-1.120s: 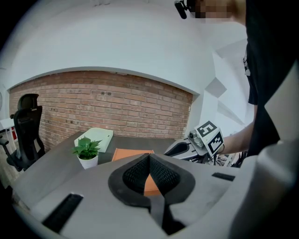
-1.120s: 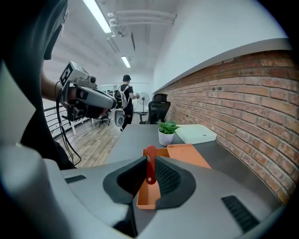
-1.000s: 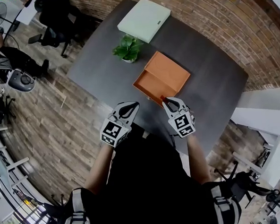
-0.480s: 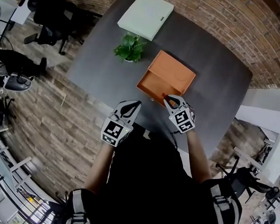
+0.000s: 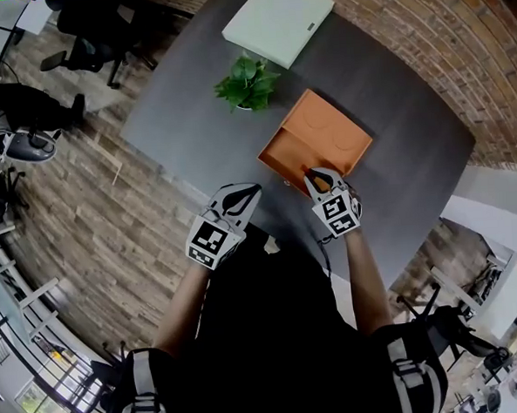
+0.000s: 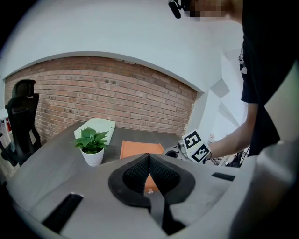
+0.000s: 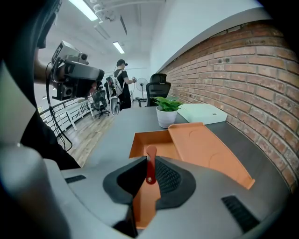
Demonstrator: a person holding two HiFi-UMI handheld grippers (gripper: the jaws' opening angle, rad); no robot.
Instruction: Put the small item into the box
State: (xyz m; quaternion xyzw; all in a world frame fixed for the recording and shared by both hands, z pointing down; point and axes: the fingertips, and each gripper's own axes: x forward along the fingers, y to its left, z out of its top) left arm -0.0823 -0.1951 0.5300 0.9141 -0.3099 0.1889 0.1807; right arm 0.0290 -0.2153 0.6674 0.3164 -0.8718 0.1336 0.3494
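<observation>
While right tongs [image 7: 148,164] clench the small red item [image 7: 151,153] above the box [image 7: 156,140], left tongs [image 6: 149,161] closed

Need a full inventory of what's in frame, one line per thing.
table: 1, dark grey, under everything listed next
orange box: 1, orange, open with lid laid back, on the table in front of the right gripper
potted plant: 1, green leaves in a white pot, on the table beyond the box
flat box: 1, pale, closed, far end of the table
office chair: 1, black, past the far end
bystander: 1, dark clothes, standing in the background
small item: 1, red, between the right gripper's jaws
left gripper: 1, grey and black, shut, empty, over the near table edge
right gripper: 1, grey and black, shut on the small item, at the box's near edge
</observation>
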